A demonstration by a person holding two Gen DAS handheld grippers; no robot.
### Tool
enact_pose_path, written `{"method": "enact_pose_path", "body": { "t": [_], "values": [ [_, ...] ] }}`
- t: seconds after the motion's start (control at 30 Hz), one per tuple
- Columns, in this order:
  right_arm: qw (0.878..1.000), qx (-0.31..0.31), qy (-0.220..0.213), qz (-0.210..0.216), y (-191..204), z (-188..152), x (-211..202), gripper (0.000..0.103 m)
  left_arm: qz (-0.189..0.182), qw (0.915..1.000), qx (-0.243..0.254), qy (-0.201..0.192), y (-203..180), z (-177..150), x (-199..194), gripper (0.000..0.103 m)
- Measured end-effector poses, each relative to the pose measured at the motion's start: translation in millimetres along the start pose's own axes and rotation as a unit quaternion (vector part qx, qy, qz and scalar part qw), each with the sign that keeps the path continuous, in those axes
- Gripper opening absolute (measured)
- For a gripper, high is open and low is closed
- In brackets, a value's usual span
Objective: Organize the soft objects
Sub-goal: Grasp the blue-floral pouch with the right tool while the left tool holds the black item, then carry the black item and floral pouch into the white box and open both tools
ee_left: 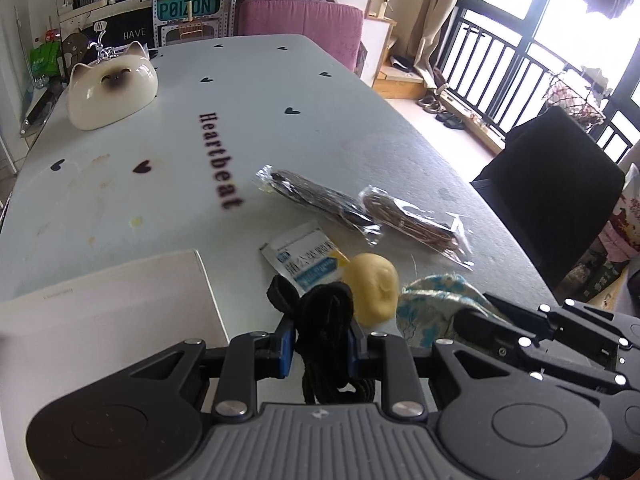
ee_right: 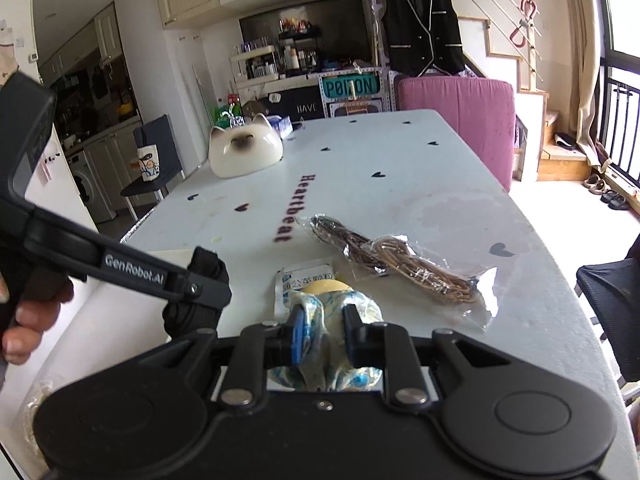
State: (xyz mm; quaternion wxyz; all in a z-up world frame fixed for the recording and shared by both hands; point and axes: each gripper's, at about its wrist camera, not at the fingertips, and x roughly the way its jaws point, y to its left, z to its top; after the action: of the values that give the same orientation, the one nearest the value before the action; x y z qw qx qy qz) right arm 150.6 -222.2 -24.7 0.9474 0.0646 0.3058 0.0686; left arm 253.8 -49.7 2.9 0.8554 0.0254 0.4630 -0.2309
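Observation:
My left gripper (ee_left: 320, 338) is shut on a black strap bundle (ee_left: 326, 320) and holds it over the near table edge, beside a white box (ee_left: 120, 304). My right gripper (ee_right: 323, 330) is shut on a blue-and-cream patterned cloth (ee_right: 320, 320); the cloth also shows in the left wrist view (ee_left: 432, 304). A yellow soft lump (ee_left: 372, 284) lies just beyond both grippers, partly hidden by the cloth in the right wrist view (ee_right: 320, 288). The left gripper's body and the strap (ee_right: 204, 268) show at the left of the right wrist view.
On the white "Heartbeat" table (ee_left: 240, 100) lie a blue-white sachet (ee_left: 306, 258), a bag of dark cord (ee_left: 320, 200) and a bag of brown cord (ee_left: 416, 224). A ceramic cat figure (ee_left: 112, 88) stands far left. A purple chair (ee_left: 304, 20) and a black chair (ee_left: 552, 184) flank the table.

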Motion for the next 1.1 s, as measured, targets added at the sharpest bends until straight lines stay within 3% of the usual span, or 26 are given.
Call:
{"method": "enact_pose_path", "body": {
  "t": [0.47, 0.8, 1.1],
  "values": [
    [0.999, 0.002, -0.034, 0.016, 17, -4, -42, 0.021, -0.013, 0.9985, -0.015, -0.050, 1, -35, -54, 0.027],
    [0.997, -0.005, -0.041, 0.061, 55, -4, -45, 0.021, 0.019, 0.9964, -0.035, -0.075, 39, -58, -96, 0.027],
    [0.994, -0.009, -0.033, 0.101, 97, -2, -33, 0.021, 0.052, 0.9938, -0.057, -0.080, 80, -73, -107, 0.027]
  ]
}}
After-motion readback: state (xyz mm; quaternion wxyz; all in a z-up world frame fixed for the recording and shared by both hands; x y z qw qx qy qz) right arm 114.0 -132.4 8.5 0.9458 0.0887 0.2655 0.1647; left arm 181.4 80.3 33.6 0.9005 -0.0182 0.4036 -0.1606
